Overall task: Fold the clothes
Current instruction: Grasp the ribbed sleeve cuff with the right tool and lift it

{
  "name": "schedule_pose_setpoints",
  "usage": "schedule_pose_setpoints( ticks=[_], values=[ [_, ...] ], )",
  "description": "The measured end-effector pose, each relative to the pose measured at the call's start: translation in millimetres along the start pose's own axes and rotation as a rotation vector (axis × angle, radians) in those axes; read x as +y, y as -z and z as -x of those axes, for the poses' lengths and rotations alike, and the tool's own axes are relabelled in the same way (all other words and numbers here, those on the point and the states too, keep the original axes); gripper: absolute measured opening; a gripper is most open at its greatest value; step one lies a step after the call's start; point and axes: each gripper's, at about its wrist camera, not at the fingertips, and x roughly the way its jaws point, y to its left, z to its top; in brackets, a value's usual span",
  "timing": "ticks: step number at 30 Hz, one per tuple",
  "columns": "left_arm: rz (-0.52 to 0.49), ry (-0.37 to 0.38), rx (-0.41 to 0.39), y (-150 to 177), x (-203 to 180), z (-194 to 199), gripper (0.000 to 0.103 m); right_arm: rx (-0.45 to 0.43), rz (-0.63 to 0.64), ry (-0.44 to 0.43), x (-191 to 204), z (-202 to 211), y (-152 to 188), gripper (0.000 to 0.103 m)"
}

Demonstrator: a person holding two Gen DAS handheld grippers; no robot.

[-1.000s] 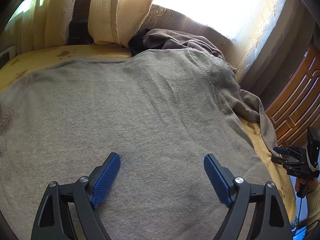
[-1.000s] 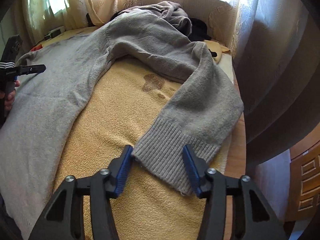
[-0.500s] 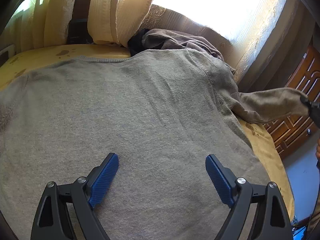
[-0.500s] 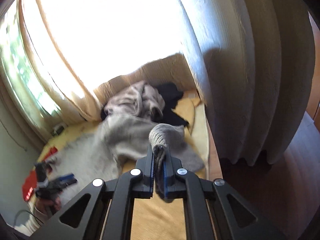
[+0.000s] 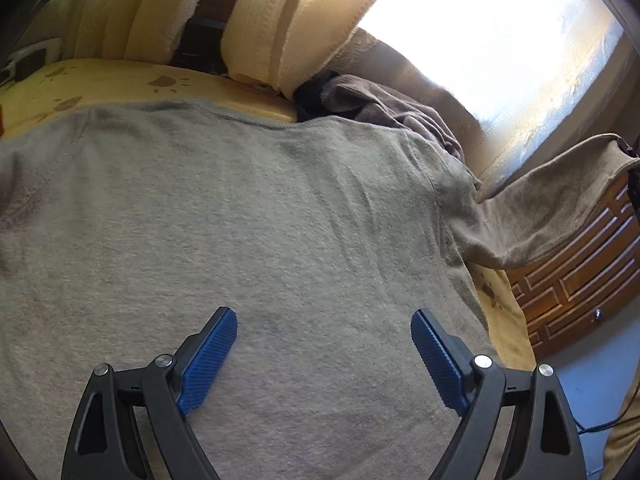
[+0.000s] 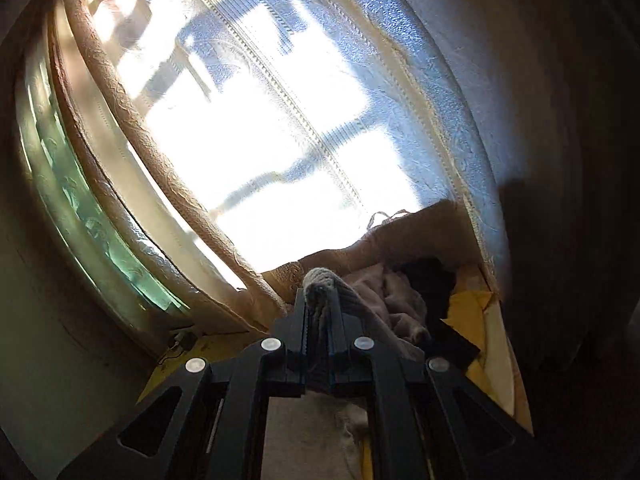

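Grey knit sweater [image 5: 256, 216] lies flat on the yellow bed [image 5: 120, 80], left tongs [image 5: 324, 356] spread wide above it, right tongs [image 6: 319, 320] clenched on its ribbed cuff [image 6: 320, 284], sleeve [image 5: 552, 204] lifted.

i can read no writing, label, brand, number or sign anywhere in my two views.
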Motion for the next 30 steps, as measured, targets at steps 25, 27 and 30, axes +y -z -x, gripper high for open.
schedule_pose_setpoints(
  ticks=[25, 27, 30],
  values=[
    [0.433, -0.199, -0.427, -16.3, 118.1, 119.9, 0.091, 0.596, 0.313, -0.323, 207.7, -267.6, 210.6, 0.008],
    [0.469, -0.216, -0.448, -14.6, 126.9, 125.5, 0.091, 0.644, 0.339, -0.315, 210.6, -285.2, 232.2, 0.008],
    [0.506, -0.237, -0.468, -11.3, 136.9, 131.5, 0.091, 0.725, 0.359, -0.326, 212.1, -311.4, 256.3, 0.015]
  ],
)
